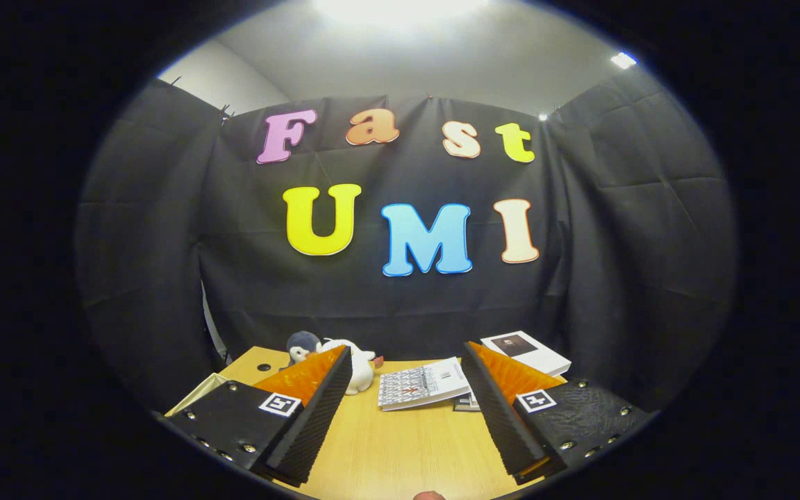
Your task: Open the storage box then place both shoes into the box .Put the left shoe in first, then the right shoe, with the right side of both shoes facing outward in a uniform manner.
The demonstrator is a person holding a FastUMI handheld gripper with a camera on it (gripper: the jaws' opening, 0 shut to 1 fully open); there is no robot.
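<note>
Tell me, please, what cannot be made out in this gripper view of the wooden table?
- Plush penguin toy: its body is partly hidden by the left finger of the open gripper.
- Patterned booklet: its print is too small to make out.
- White book: the right finger covers its near corner.
- Pale object beside the left finger: only an edge shows, so it cannot be identified.
- Light wooden table: its near part is cut off.

Tool-mounted view — low over table, facing wall.

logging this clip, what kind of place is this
Likely a small recording booth: black cloth wall around a wooden table with booklets and a plush penguin. The gripper is open above the table.
</note>
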